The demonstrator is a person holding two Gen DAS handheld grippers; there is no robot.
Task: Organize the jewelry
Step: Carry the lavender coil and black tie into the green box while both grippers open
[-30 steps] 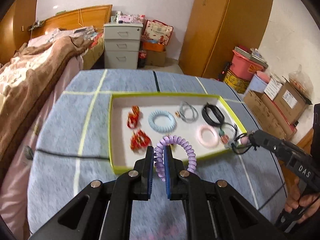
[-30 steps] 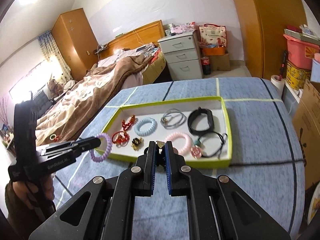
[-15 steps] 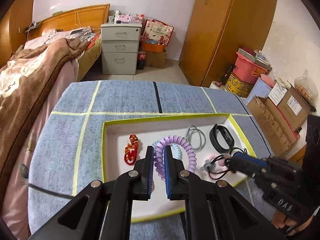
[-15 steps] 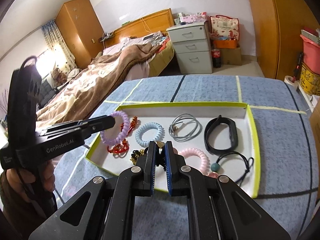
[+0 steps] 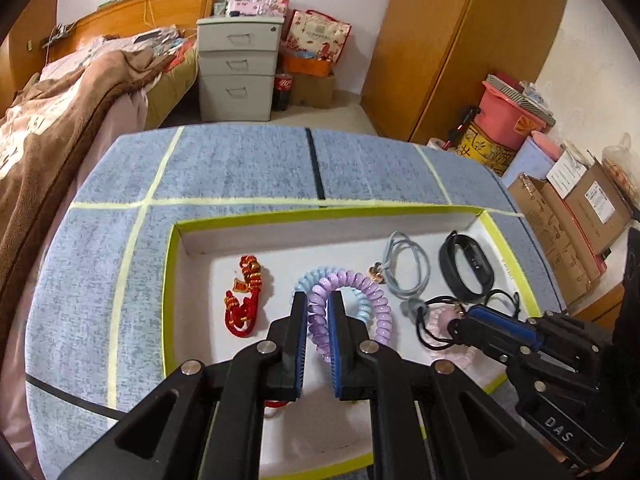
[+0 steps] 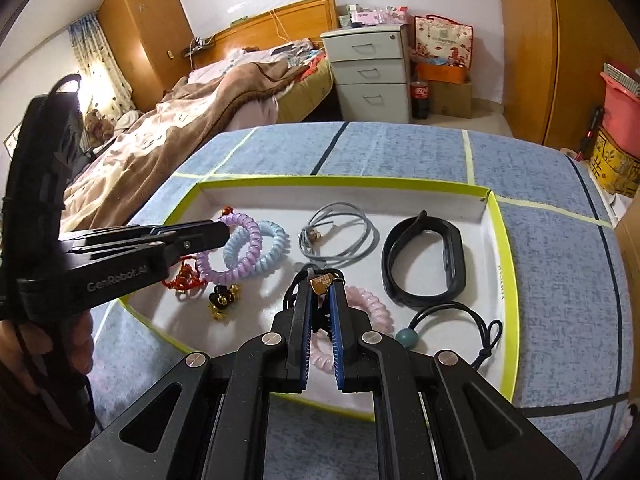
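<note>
A white tray with a lime-green rim (image 5: pixel 320 212) lies on the blue cloth. My left gripper (image 5: pixel 318 300) is shut on a purple spiral hair tie (image 5: pixel 380 304), which hangs just over a light-blue spiral tie (image 5: pixel 316 276) in the tray. From the right wrist view, the left gripper (image 6: pixel 224 232) holds the purple tie (image 6: pixel 252 228) against the light-blue one (image 6: pixel 276 240). My right gripper (image 6: pixel 320 288) is shut on a black cord with a gold charm (image 6: pixel 322 282), low over a pink spiral tie (image 6: pixel 368 300). The right gripper (image 5: pixel 460 320) also shows at the tray's right.
The tray also holds a red knot ornament (image 5: pixel 244 300), a grey cord (image 5: pixel 408 268), a black wristband (image 5: pixel 464 268), a teal-bead cord (image 6: pixel 406 336) and a black-gold charm (image 6: pixel 222 300). A bed lies left, drawers behind, boxes right.
Both grippers moved forward and down over the tray. The purple tie went from the tray's near edge to above the light-blue tie; the charm cord now hangs over the pink tie.
</note>
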